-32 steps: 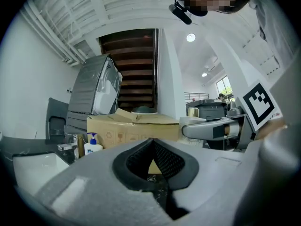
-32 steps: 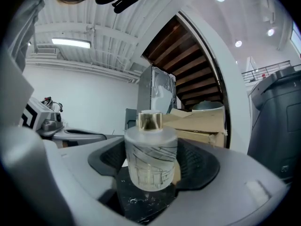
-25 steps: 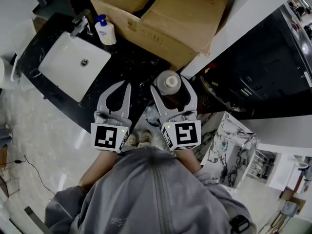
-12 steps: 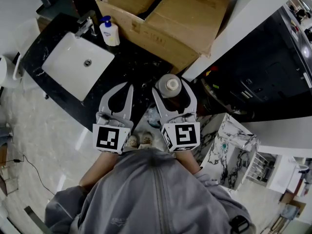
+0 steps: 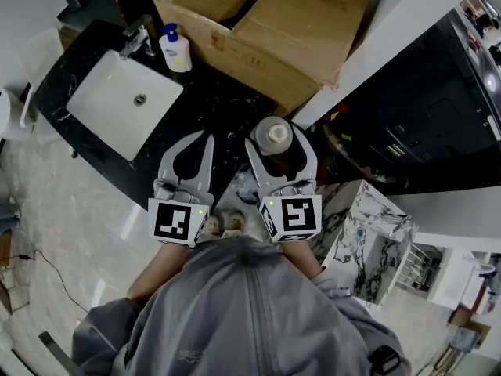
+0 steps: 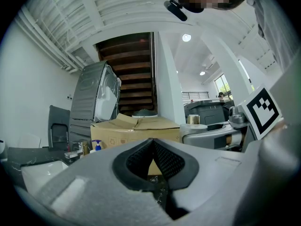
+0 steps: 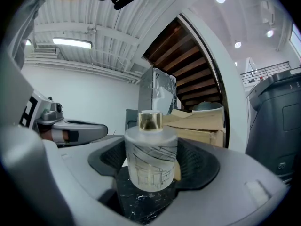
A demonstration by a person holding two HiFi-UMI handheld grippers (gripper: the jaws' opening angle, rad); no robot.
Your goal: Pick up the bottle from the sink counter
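A frosted glass bottle [image 5: 272,136] with a gold cap stands at the near end of the black marble sink counter [image 5: 215,100]. My right gripper [image 5: 276,131] is shut on the bottle, with a finger pressed to each side. In the right gripper view the bottle [image 7: 150,159] fills the hollow between the dark pads, and its base is at the marble. My left gripper [image 5: 206,138] hovers just left of it, shut on nothing. In the left gripper view the left gripper [image 6: 152,142] has its tips meeting.
A white basin [image 5: 117,104] with a tap [image 5: 135,41] is set in the counter's far left. A blue-topped soap dispenser [image 5: 174,49] stands beside it. Large cardboard boxes [image 5: 266,30] lie along the back. A white pillar [image 5: 376,45] rises to the right.
Hardly anything differs: the view has shifted slightly, and both grippers and the bottle keep their places.
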